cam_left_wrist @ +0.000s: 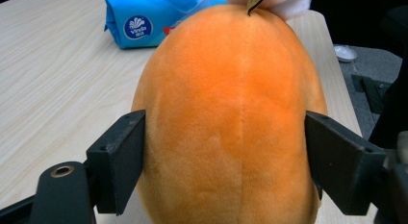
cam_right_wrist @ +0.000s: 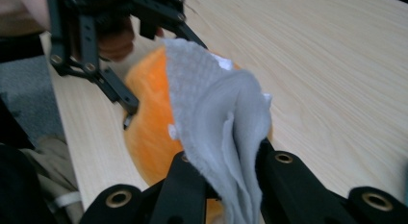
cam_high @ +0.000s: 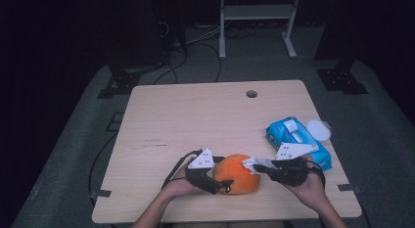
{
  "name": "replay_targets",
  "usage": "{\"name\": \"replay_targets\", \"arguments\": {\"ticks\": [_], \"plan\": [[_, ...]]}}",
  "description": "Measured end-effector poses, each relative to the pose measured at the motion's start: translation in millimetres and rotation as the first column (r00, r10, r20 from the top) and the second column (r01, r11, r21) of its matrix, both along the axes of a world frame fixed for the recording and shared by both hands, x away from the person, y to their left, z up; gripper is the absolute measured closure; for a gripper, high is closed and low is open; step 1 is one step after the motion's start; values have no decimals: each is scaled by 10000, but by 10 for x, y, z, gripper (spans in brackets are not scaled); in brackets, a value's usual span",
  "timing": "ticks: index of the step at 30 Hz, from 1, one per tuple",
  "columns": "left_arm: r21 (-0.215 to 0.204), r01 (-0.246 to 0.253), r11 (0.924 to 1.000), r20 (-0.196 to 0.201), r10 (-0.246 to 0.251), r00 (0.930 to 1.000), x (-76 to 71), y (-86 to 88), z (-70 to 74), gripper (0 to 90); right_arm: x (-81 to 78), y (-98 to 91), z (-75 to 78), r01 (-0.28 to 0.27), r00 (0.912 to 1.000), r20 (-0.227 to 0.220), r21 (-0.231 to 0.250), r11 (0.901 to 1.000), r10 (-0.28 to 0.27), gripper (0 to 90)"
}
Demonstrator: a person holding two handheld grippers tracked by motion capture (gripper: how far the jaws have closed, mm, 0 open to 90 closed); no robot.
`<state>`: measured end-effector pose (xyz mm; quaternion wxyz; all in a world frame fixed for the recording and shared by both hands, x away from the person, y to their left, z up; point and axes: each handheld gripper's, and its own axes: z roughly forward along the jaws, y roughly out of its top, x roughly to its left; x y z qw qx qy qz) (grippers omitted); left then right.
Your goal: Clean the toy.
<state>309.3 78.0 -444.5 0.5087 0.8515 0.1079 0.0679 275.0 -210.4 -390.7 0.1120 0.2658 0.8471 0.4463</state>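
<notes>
Lower centre: my left gripper [cam_high: 221, 185] clamps the orange plush toy [cam_high: 238, 173]; right gripper [cam_high: 259, 167] pinches a wipe [cam_right_wrist: 216, 123]. Risk: hard wiping slips toy loose.

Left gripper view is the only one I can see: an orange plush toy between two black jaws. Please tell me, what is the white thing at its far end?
Observer: A white wet wipe, clamped in the right gripper and lying on the orange plush toy.
Operator: Where does the wipe come from?
Observer: Probably the blue wipes pack on the table, beyond the right hand; its white lid is flipped open.
Operator: Is my left gripper alone on the toy?
Observer: In the high view the left gripper grips the toy's near left end, and the right one touches it through the wipe.
</notes>
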Motion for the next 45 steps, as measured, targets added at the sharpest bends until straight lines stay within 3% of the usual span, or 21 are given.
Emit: {"name": "replay_targets", "arguments": {"ticks": [1,3,4,7,10,14,19,20,21,23,25,26,27,28,29,30,37,38,41,43,45], "plan": [[-111,-54,9999,-75,53,10000,10,3,1,199,37,-44,-27,153,9999,8,-254,9996,-153,823],[-160,-74,9998,-128,72,9999,15,5,-1,199,54,-76,-48,256,9996,-115,-253,9994,-259,823],[-169,-37,9999,-128,35,9999,15,-2,-2,199,75,-124,-78,295,9987,-419,68,9995,-292,823],[-84,-61,9999,-102,60,9999,6,-22,9,201,73,-120,-67,303,9988,-390,28,9995,-302,824],[148,286,9995,413,-292,9987,-70,-84,56,215,73,-59,-4,277,9995,-122,154,9995,-276,823],[329,339,9989,597,-358,9976,-107,-117,81,209,88,-10,10,203,9998,-18,152,9997,-202,823],[52,99,9999,-221,-98,9997,-27,-65,83,122,70,-23,-27,18,9997,-225,70,10000,-17,823],[33,-19,10000,-414,20,9991,-13,-60,77,99,62,-38,-36,-10,9996,-280,77,10000,12,823],[-94,-155,9998,-936,145,9955,21,-50,50,89,54,-61,-51,-24,9994,-353,153,9999,30,823],[-112,-154,9998,-1196,140,9927,32,-56,36,92,53,-71,-56,-1,9993,-384,219,9998,9,823],[-38,-115,9999,-1055,111,9944,14,-75,35,224,55,-68,-56,37,9990,-453,360,9993,-20,823],[-97,-275,9996,-415,271,9988,-13,-75,78,271,50,-43,-41,69,9994,-337,295,9995,-59,824],[-124,-342,9993,-84,341,9994,-21,-74,109,305,48,-36,-27,127,9996,-236,273,9995,-121,824],[-151,-450,9989,377,455,9982,-31,-70,147,320,47,-35,-9,148,9998,-141,253,9996,-144,824],[-151,-450,9989,377,455,9982,-31,-70,147,328,47,-35,-9,148,9998,-141,253,9996,-144,824],[-189,-602,9980,1063,619,9924,-46,-60,224,329,49,-47,17,266,9996,53,250,9993,-267,823],[387,-277,9989,1575,213,9873,-94,-84,174,306,45,14,-16,147,9999,-56,185,9997,-146,824],[616,-147,9980,1935,25,9811,-126,-111,195,304,5,65,38,-137,9999,105,288,9995,134,824],[798,54,9968,2257,-234,9739,-181,-160,201,283,-19,107,103,-294,9991,314,323,9990,283,824],[791,53,9969,2165,-224,9760,-180,-163,204,239,-15,110,107,-293,9990,342,266,9992,284,824],[539,-14,9985,1546,-70,9880,-139,-146,203,198,9,87,73,-272,9995,148,324,9991,267,824]]}}
